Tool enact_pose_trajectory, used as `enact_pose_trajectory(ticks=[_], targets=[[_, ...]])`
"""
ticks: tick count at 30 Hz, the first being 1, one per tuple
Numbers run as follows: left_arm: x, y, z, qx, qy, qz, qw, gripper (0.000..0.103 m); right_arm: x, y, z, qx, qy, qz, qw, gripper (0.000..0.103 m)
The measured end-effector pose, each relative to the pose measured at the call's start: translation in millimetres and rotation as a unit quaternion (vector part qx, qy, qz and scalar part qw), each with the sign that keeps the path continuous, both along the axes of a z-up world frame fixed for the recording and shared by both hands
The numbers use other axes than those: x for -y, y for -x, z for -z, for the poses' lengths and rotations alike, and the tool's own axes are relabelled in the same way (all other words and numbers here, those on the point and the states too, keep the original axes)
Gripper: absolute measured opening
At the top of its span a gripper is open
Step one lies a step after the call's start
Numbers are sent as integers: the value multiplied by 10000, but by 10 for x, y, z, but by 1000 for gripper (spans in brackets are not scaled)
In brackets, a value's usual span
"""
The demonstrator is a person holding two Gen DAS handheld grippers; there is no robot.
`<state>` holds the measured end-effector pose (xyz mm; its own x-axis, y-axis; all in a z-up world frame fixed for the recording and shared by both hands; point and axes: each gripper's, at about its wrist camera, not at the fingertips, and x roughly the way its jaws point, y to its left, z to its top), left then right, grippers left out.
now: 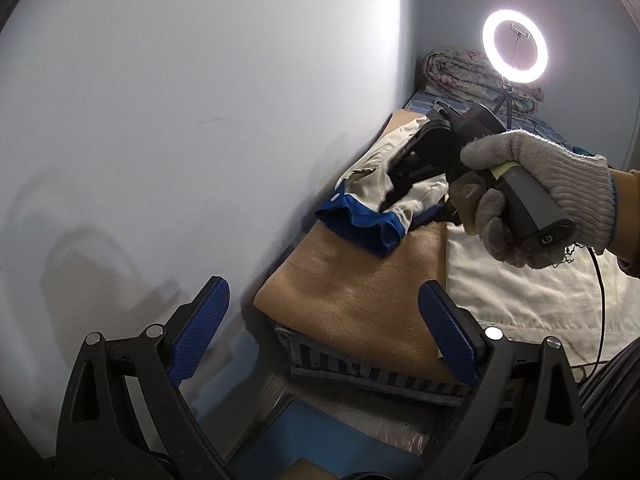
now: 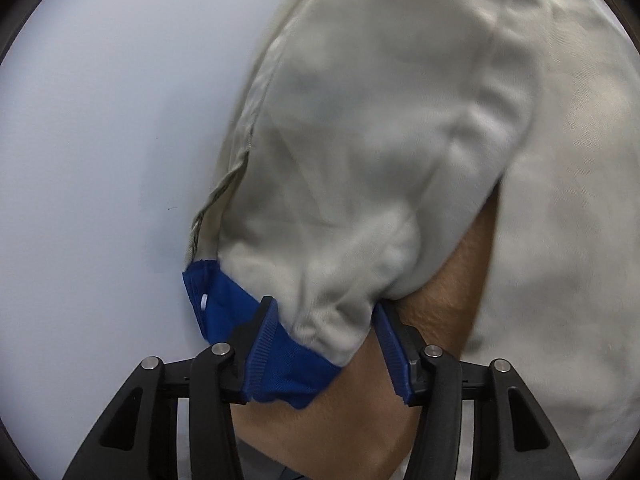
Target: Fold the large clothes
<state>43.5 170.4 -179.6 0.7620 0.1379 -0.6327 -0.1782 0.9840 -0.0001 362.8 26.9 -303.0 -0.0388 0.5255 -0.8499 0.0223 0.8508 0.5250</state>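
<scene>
Blue cuff (image 2: 280, 364) sits between my right gripper (image 2: 326, 344) jaws, not pinched; left gripper (image 1: 320, 320) spread, empty. Folding barely begun.

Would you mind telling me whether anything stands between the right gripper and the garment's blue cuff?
Nothing visible does: the right gripper already has the blue cuff of the cream garment between its fingers, over the tan blanket.

We've got open tan blanket (image 1: 360, 280) ahead. The wall (image 1: 160, 120) hems us in on the left. Ring light (image 1: 514, 48) and its cable (image 1: 600, 300) block the right.
</scene>
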Motion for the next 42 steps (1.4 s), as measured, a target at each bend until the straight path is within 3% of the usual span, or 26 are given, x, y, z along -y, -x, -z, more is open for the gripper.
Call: enact_pose_trajectory(ticks=[3, 6, 11, 14, 18, 23, 26, 29, 31, 37, 39, 40, 42], targets=[[-6, -25, -15, 5, 46, -47, 10000, 97, 39, 56, -94, 88, -45, -161, 9998, 11], [15, -68, -39, 1, -97, -60, 9999, 86, 80, 60, -326, 185, -199, -247, 9993, 4], [62, -153, -79, 68, 103, 189, 9997, 85, 469, 294, -752, 536, -603, -422, 9958, 3], [73, -307, -106, 96, 417, 326, 9986, 85, 668, 409, -651, 572, -441, -423, 9965, 3], [83, -691, -30, 4, 1110, 437, 9929, 85, 783, 492, -347, 427, -409, -322, 9977, 3], [39, -1236, 262, -352, 1685, 183, 9849, 85, 945, 534, -325, 653, -596, -477, 9949, 4], [-31, -1412, 454, -481, 2047, -116, 9776, 85, 1050, 569, -459, 757, -604, -630, 9933, 12], [-50, -1560, 631, -612, 2060, -372, 9759, 85, 1188, 676, -588, 899, -567, -796, 9911, 25], [-45, -1613, 733, -707, 1988, -441, 9765, 85, 1290, 646, -879, 1163, -533, -832, 9883, 26], [8, -1809, 884, -752, 1795, -614, 9790, 85, 1543, 407, -1273, 1869, -407, -702, 9790, 27], [53, -1837, 893, -734, 1703, -664, 9804, 75, 1610, 335, -1405, 2017, -335, -641, 9768, 27], [86, -1880, 899, -770, 1630, -640, 9815, 54, 1631, 295, -1433, 2088, -308, -604, 9756, 27], [143, -1942, 903, -872, 1507, -552, 9832, 31, 1641, 167, -1424, 2155, -272, -541, 9746, 25]])
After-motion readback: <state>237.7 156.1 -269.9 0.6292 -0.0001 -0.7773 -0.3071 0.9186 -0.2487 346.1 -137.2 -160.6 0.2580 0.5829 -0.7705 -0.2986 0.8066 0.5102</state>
